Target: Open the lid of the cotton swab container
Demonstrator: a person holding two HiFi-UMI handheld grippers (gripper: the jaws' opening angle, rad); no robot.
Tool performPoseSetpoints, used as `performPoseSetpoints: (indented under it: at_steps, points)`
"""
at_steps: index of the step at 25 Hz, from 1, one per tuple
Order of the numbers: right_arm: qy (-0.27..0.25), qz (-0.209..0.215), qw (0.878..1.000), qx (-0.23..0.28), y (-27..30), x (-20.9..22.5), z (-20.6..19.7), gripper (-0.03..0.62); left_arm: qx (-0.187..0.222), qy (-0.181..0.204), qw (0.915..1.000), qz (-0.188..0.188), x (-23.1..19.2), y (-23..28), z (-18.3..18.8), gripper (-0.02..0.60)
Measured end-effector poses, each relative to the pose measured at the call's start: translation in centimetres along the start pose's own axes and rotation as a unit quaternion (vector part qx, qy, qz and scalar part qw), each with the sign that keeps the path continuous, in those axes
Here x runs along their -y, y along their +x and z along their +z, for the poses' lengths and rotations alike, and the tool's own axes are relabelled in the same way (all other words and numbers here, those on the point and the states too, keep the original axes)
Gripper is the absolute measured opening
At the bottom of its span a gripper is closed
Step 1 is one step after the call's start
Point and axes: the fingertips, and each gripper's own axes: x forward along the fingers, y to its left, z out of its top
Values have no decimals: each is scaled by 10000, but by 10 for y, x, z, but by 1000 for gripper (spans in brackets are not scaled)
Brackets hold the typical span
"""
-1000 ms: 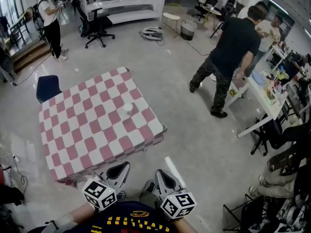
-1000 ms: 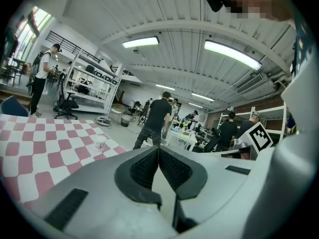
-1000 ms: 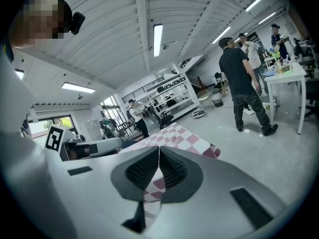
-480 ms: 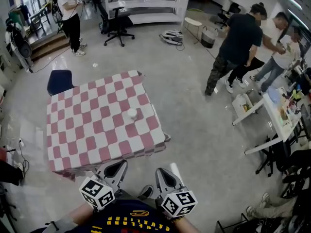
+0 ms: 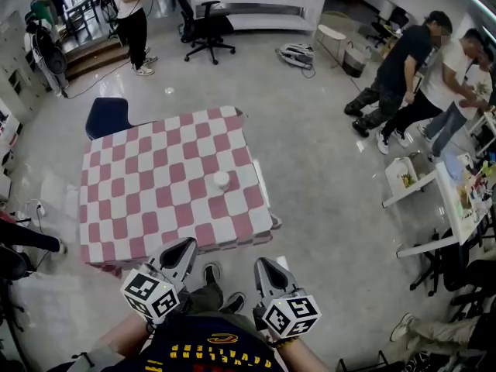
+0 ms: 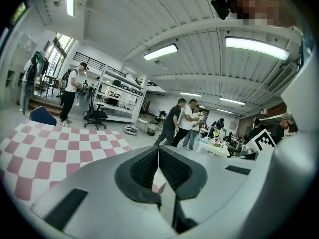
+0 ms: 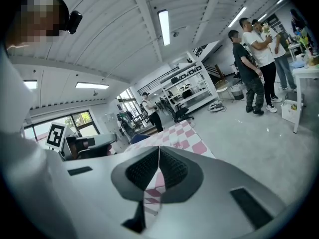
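Shift: table (image 5: 139,200) and cotton swab container (image 5: 222,179) sit lower and further right in the head view than half a second ago; the table's near edge now shows just ahead of the left gripper (image 5: 184,248) and the right gripper (image 5: 265,265)
Container place: on the checked cloth, right of the table's middle, closer to its right edge than its left, clear of the near edge
Bearing: ahead, well apart from both grippers, roughly between their lines; the left one looks slightly nearer
Axis: seemingly upright, a short round tub; lid too small to judge
Left gripper: jaws pressed together, nothing between
Right gripper: likewise closed and empty
Writing: none legible on the container
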Motion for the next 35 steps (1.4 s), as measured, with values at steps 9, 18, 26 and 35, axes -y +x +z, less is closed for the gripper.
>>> performPoseSetpoints:
  at_steps: [9,18,26,35]
  points:
    - [-253,-88,9995,-163,65,19,28,11,-113,83,9997,208,-70,61,4,5]
    - [-508,-181,9982,-281,132,35,51,11,-602,226,9975,292,-140,131,-29,6]
    - [-516,-196,9972,-504,181,54,54,12,-1063,400,9934,154,-166,181,-68,6]
    - [-678,-99,9952,-697,220,56,50,14,-1446,672,9872,-23,-182,213,-99,83]
